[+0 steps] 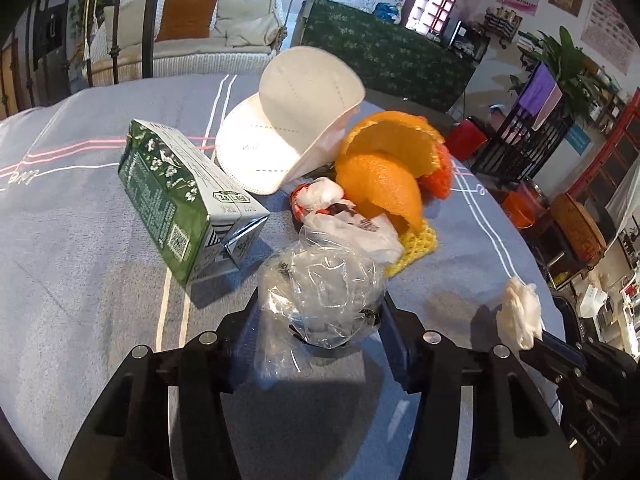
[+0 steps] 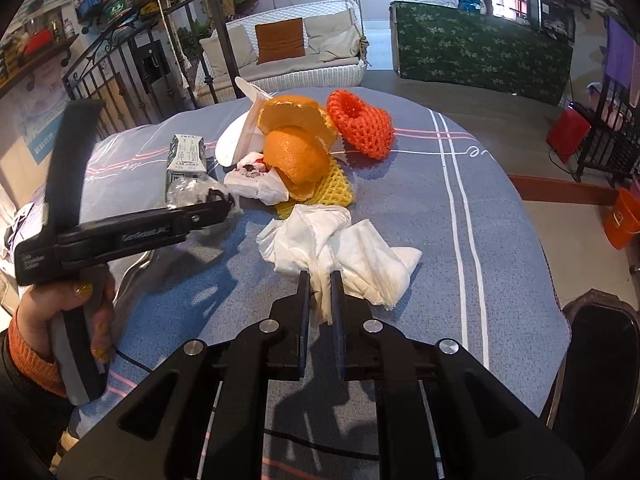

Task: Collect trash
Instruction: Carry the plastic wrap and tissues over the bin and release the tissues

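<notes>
A pile of trash lies on the grey-blue tablecloth (image 1: pixel 80 264). My left gripper (image 1: pixel 320 312) has its fingers around a crumpled clear plastic wrap (image 1: pixel 320 292), which fills the gap between them; it also shows in the right wrist view (image 2: pixel 192 192). My right gripper (image 2: pixel 320 284) is shut on a crumpled white tissue (image 2: pixel 340 248), also seen in the left wrist view (image 1: pixel 520 316). Beyond lie a green milk carton (image 1: pixel 176 196), a white face mask (image 1: pixel 296 120), orange peel (image 1: pixel 388 168), a white printed wrapper (image 1: pixel 344 216), yellow foam net (image 1: pixel 416 248) and orange foam net (image 2: pixel 360 124).
The round table's far edge (image 2: pixel 500 168) drops to the floor at right. A dark chair back (image 2: pixel 600 352) stands at the near right. A white wicker sofa (image 2: pixel 296 56) and a green-covered counter (image 2: pixel 480 52) stand behind.
</notes>
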The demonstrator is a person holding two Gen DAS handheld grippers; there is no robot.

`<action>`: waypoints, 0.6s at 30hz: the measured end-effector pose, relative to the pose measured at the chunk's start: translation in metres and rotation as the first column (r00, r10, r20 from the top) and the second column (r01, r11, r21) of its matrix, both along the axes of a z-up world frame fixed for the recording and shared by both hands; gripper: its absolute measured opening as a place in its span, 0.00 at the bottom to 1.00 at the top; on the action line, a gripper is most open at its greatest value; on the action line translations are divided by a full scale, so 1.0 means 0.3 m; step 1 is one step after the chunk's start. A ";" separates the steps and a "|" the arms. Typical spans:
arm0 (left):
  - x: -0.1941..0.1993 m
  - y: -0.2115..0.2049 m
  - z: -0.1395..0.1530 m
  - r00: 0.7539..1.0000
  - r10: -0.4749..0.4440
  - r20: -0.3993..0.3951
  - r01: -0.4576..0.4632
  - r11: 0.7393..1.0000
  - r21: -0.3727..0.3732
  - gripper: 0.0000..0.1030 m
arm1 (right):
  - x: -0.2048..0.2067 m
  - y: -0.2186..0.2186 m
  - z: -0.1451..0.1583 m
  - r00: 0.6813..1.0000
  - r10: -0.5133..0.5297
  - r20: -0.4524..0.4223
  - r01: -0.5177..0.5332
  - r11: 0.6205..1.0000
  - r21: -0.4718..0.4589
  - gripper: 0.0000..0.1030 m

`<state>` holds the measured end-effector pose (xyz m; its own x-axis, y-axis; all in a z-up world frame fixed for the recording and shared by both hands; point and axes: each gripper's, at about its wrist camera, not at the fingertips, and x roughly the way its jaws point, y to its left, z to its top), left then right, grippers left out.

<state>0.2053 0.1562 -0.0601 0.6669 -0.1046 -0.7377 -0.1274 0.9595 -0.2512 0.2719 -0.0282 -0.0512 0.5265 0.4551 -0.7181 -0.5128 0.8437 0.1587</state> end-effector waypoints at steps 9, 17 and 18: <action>-0.113 -0.103 0.063 0.996 -0.063 0.068 0.064 0.998 -0.003 0.51 | -0.040 -0.081 0.005 0.998 -0.054 0.022 0.053 0.998 0.036 0.11; -0.165 -0.233 0.092 0.986 -0.121 0.110 0.123 0.992 -0.014 0.51 | -0.095 -0.219 0.024 0.989 -0.136 0.049 0.132 0.988 0.078 0.11; -0.168 -0.255 0.095 0.984 -0.137 0.115 0.139 0.990 -0.014 0.51 | -0.102 -0.243 0.028 0.987 -0.153 0.054 0.148 0.986 0.080 0.11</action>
